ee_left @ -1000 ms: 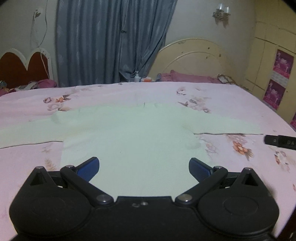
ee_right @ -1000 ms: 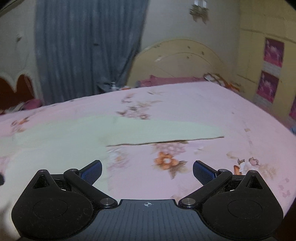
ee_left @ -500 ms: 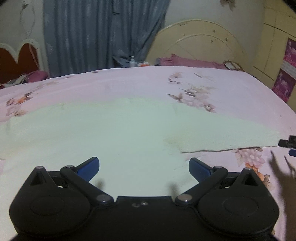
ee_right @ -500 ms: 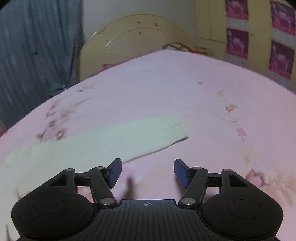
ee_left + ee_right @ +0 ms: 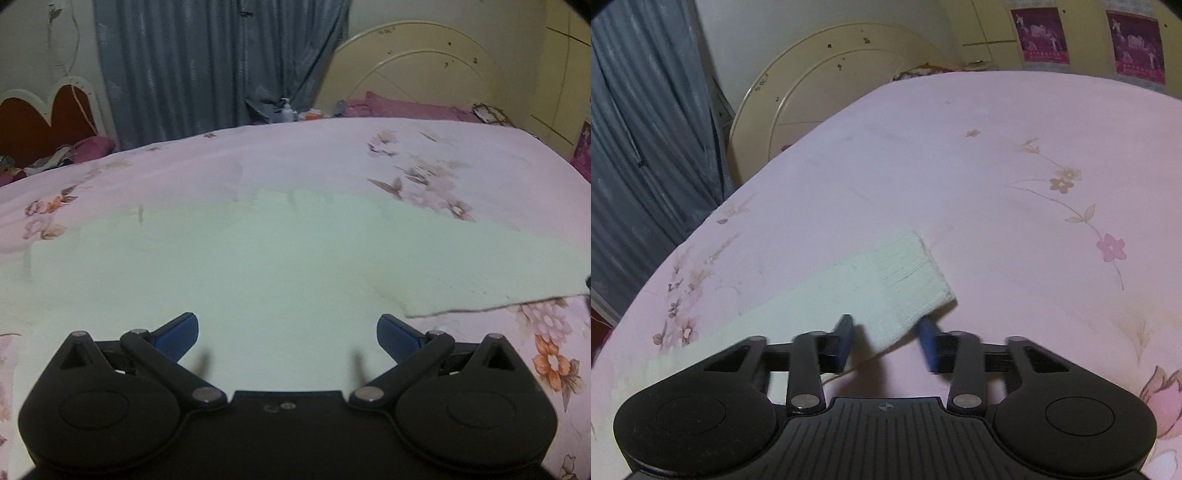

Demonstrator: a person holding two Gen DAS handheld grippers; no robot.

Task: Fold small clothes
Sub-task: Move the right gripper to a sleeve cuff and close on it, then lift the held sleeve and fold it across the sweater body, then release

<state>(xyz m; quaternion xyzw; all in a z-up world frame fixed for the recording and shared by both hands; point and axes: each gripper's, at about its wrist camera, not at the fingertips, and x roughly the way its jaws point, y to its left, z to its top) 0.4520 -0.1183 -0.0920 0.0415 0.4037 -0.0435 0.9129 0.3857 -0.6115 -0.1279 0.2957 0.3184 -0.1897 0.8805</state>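
Now, left tongs (image 5: 287, 332): spread wide, blue pads far apart, nothing between them; they hover low over the middle of the garment.
Right tongs (image 5: 888, 341): partly closed, the blue pads (image 5: 845, 338) straddling the near edge of the cuff; whether they already pinch the cloth, I cannot tell, since a gap shows at the right pad.
Pale green top (image 5: 266, 266): lies flat on the bed, body at the centre of the left view, one sleeve running toward 3 o'clock, the other toward 9 o'clock.
Sleeve cuff (image 5: 916, 273): ribbed end of the sleeve, at 12 o'clock just beyond the right tongs, the sleeve trailing off toward 8 o'clock.
Bed sheet (image 5: 332, 162): pink with flower prints, under the whole garment.
Headboard (image 5: 417, 70): cream, arched, at 1 o'clock in the left view.
Curtain (image 5: 207, 66): grey-blue, at 11 o'clock behind the bed.
Posters (image 5: 1134, 40): purple, on the cupboard doors at 1 o'clock in the right view.
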